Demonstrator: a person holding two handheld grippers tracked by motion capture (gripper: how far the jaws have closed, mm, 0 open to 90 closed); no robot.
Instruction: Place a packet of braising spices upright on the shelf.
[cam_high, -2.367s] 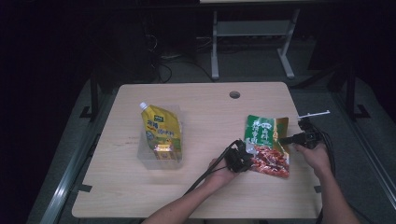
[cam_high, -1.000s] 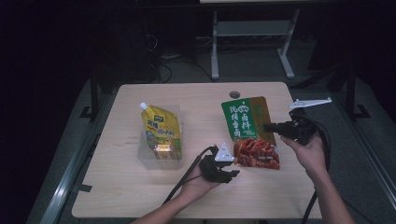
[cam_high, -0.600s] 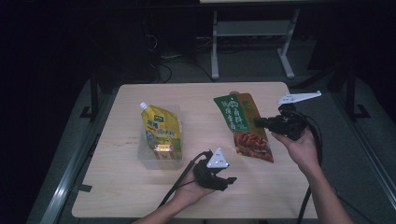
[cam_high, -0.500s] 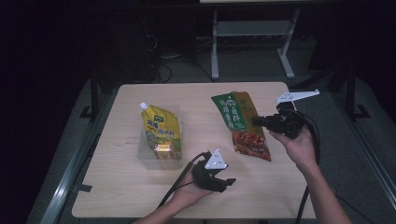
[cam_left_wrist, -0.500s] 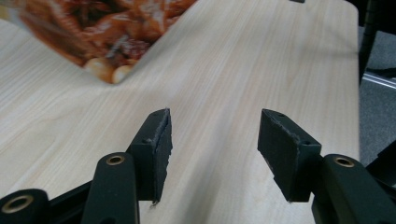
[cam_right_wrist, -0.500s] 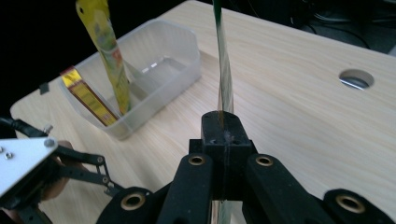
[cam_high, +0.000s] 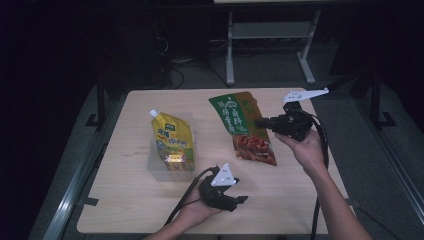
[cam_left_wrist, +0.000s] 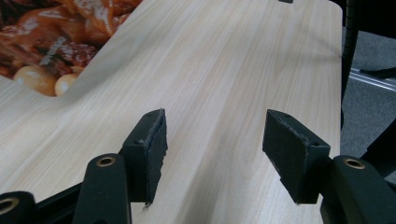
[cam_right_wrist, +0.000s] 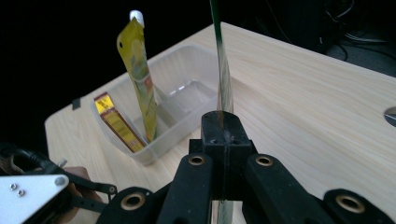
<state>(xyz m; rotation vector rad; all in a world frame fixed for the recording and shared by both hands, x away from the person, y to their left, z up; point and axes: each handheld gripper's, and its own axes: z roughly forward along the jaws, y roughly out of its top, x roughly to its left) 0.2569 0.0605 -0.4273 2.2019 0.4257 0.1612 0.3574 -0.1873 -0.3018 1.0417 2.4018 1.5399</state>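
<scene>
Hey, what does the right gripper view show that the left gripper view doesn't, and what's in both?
Right gripper view alone: the right gripper shut on the edge of the green food pouch, and beyond it the clear plastic bin holding an upright yellow spout pouch and a small yellow packet.

Left gripper view alone: the left gripper with its jaws open, just widened, nothing between them, and the pouch's printed food picture.

Both: the wooden table and that same green food pouch.

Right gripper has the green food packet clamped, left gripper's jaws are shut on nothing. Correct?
Half right. The right gripper does clamp the green food packet, but the left gripper is not shut: the left gripper view shows its jaws apart, having just been opening, with only bare table between them.
</scene>
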